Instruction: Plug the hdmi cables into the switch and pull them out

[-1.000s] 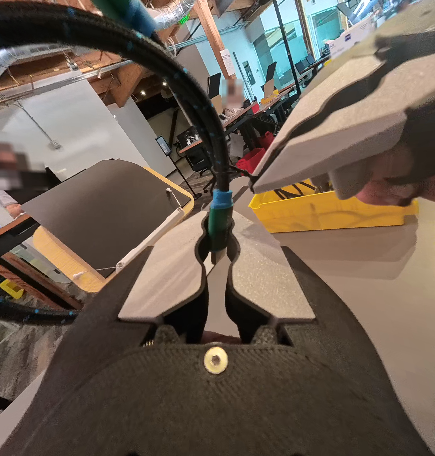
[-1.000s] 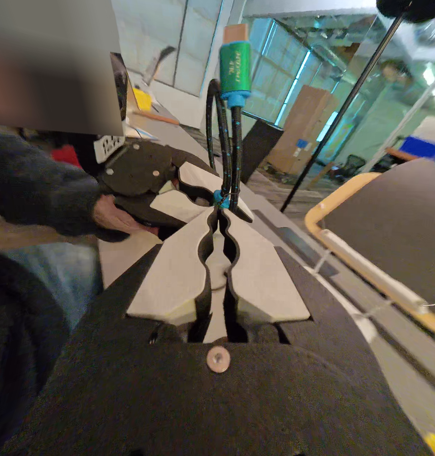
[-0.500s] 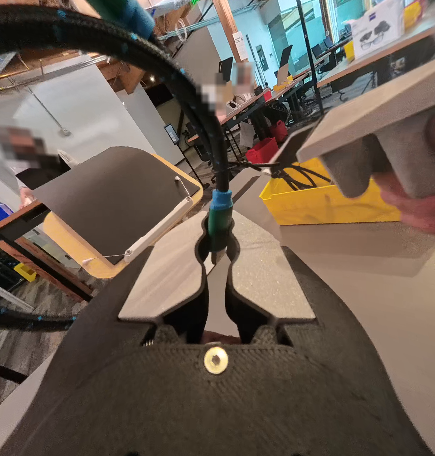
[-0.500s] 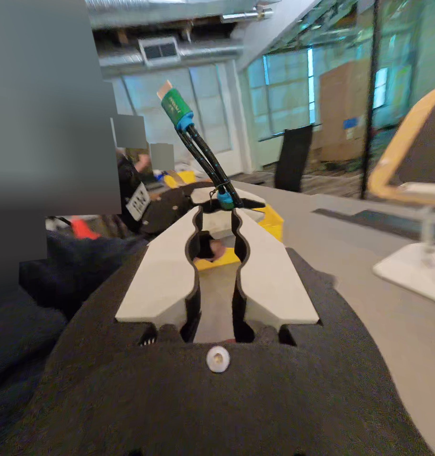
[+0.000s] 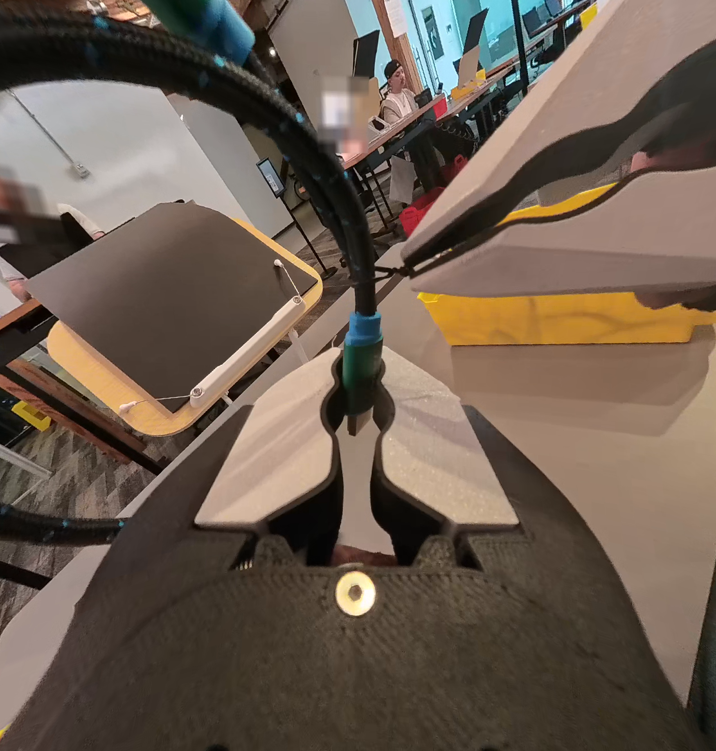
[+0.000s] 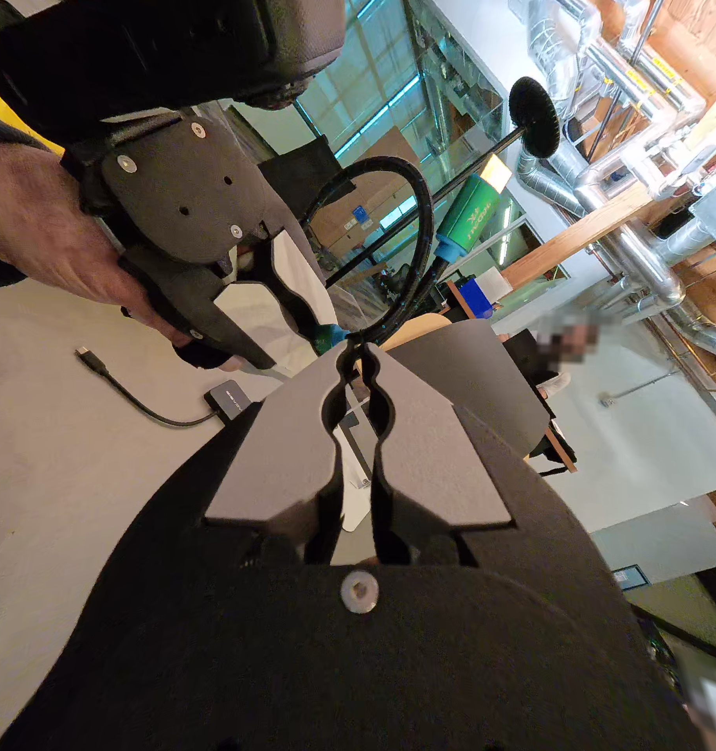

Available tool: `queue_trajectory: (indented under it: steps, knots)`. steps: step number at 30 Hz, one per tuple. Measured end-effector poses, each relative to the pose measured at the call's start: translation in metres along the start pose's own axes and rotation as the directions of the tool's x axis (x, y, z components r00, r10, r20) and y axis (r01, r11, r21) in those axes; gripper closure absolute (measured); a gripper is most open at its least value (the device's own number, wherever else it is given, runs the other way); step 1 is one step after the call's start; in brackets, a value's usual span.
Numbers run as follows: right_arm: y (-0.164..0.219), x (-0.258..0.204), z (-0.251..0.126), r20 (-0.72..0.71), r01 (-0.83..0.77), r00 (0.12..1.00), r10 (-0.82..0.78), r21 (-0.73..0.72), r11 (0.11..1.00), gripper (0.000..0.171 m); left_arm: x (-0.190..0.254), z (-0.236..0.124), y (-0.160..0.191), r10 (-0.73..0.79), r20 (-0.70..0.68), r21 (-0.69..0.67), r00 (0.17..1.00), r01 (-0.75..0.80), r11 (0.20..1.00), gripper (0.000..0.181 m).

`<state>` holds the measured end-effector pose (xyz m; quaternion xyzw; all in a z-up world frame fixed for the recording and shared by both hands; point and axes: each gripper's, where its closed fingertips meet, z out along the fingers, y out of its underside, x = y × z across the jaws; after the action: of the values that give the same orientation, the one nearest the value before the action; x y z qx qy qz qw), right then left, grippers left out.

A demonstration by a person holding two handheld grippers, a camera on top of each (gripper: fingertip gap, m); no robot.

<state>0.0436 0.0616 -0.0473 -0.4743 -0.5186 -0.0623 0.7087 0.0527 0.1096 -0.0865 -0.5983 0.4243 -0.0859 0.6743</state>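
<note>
counter point(image 6: 43, 467): grey, carrying yellow bin point(image 5: 551, 321) and dark switch point(image 6: 229, 404), well apart from cable | cable point(image 5: 226, 81): black braid, blue flecks, looped in air | my left claw point(image 5: 357, 390) pinching green plug point(image 5: 362, 374) | right claw point(image 6: 355, 353) pinching cable tie, free plug point(image 6: 468, 221) up | right view rolled since last frame

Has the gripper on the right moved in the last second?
Yes. In the left wrist view, the right gripper dipped from above the yellow bin to partly cover it.
</note>
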Motion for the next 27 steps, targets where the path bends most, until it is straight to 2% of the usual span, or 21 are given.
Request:
queue_trajectory:
  steps: [4,6,10,18,27]
  knots:
    - [-0.0006,-0.0014,0.0005,0.012,-0.027,1.0,0.026,0.008,1.0,0.17,-0.0001,0.0003,0.0008,-0.005,-0.001,0.0,1.0,0.005,1.0,0.172]
    - [0.0011,-0.0024,0.0006,0.022,-0.047,0.999,0.047,0.003,0.999,0.16,-0.0017,-0.0001,0.0002,-0.006,0.006,-0.001,1.0,0.006,1.0,0.172]
    - [0.0036,-0.0023,-0.0006,0.011,-0.039,0.999,0.039,-0.004,0.999,0.168,-0.0014,-0.0002,-0.0007,-0.005,0.005,0.003,1.0,0.005,1.0,0.172]
    - [0.0004,-0.0038,0.0,0.008,-0.032,0.999,0.032,-0.001,1.0,0.165,-0.0003,0.0005,0.0001,-0.002,0.005,0.0,1.0,0.002,1.0,0.173]
    - [0.0018,-0.0032,0.0002,0.014,-0.072,0.997,0.072,-0.009,0.997,0.171,-0.0002,0.0005,0.0004,0.001,0.006,0.003,1.0,-0.001,1.0,0.172]
